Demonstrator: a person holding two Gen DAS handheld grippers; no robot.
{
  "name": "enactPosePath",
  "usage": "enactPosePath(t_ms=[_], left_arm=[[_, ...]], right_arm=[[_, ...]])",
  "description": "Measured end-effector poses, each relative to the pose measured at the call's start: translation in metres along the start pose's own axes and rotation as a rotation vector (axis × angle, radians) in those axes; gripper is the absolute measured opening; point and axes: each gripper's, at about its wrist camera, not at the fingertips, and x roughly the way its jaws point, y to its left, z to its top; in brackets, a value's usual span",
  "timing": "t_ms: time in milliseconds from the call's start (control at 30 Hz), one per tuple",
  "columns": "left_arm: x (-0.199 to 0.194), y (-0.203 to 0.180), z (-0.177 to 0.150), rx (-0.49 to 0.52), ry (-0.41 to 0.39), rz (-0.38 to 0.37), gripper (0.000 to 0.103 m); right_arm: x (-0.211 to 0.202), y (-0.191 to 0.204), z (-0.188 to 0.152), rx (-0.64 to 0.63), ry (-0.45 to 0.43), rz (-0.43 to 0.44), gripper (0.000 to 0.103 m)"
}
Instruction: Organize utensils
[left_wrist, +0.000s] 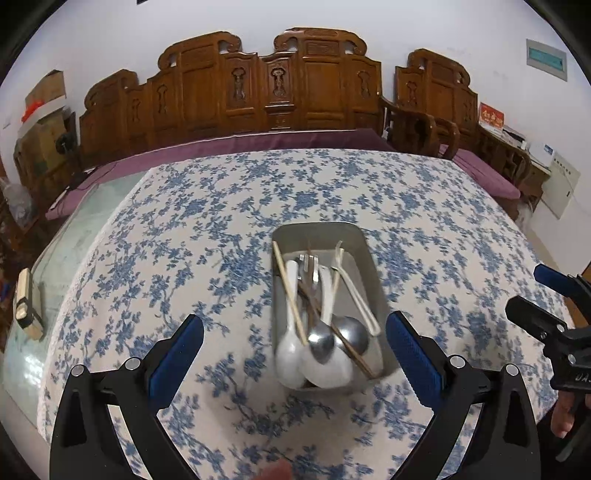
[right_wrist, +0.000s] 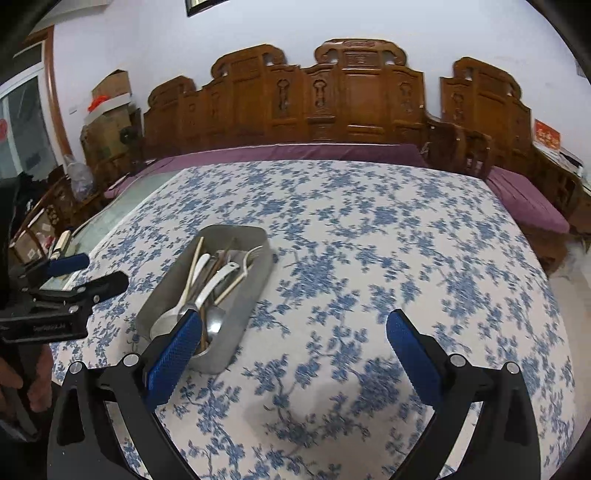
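- Left wrist view: the left gripper (left_wrist: 295, 336) hangs over the table with its blue-padded jaws spread wide and nothing gripped; the rectangular grey metal tray (left_wrist: 317, 230) sits on the cloth between and just ahead of the fingers.
- Inside that tray lie a white plastic spoon (left_wrist: 290, 354), a shiny steel spoon (left_wrist: 320, 345), a steel fork (left_wrist: 309, 264), dark brown chopsticks (left_wrist: 314, 306), a pale bamboo chopstick (left_wrist: 290, 291) and a thin cream-coloured plastic utensil (left_wrist: 360, 295), all heaped lengthwise and crossing one another.
- Blue-and-white floral tablecloth (left_wrist: 207, 221) covers the table; nothing else rests on the flowered part.
- Right wrist view: the right gripper (right_wrist: 295, 334) is likewise released, jaws wide apart and empty, over bare cloth to the right of the tray (right_wrist: 236, 230); its left pad overlaps the tray's near end in this view, but I cannot tell if it touches.
- Carved brown wooden bench (right_wrist: 354, 99) with purple cushions stands behind the table.
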Motion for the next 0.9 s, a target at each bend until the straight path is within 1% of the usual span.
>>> enactPosePath(t_ms=[133, 233, 433, 567, 900], left_arm=[[-0.014, -0.009, -0.007, -0.023, -0.01, -0.025, 0.095], [-0.03, -0.018, -0.01, -0.018, -0.041, -0.013, 0.095], [-0.073, -0.028, -0.004, -0.027, -0.109, -0.007, 0.095], [-0.099, -0.035, 0.0, -0.017, -0.141, 0.0, 0.095], [-0.157, -0.049, 0.001, -0.01, -0.221, -0.017, 0.095]], right_arm=[[-0.019, -0.005, -0.006, 0.012, -0.02, -0.013, 0.1], [-0.036, -0.008, -0.008, 0.012, -0.043, -0.02, 0.1], [-0.072, -0.012, -0.007, 0.016, -0.095, -0.035, 0.1], [-0.094, -0.01, -0.005, 0.01, -0.13, -0.041, 0.101], [-0.155, -0.004, -0.001, 0.012, -0.22, -0.048, 0.101]])
